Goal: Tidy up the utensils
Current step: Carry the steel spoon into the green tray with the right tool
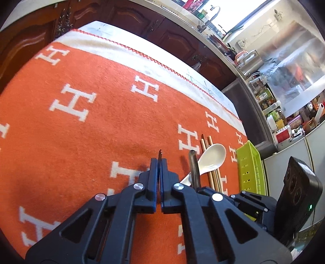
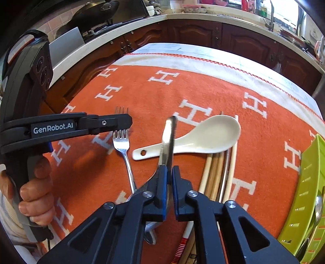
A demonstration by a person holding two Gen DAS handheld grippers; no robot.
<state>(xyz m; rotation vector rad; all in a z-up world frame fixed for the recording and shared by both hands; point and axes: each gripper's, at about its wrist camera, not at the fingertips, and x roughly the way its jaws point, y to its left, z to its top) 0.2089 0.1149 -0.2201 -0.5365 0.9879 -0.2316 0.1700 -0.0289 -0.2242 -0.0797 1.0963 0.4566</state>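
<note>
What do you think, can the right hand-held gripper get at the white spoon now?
Probably not yet: the right hand-held gripper is shut on a metal utensil, though the white spoon lies close ahead.

An orange blanket [image 2: 154,95] patterned with white H letters, bordered in cream with red stitching, covers the table [image 2: 182,47]. Dark wooden cabinets [image 2: 195,32] under a pale countertop [image 2: 213,17] run behind it. A faucet [image 1: 213,14] and assorted bottles [image 1: 264,97] crowd the counter.
</note>
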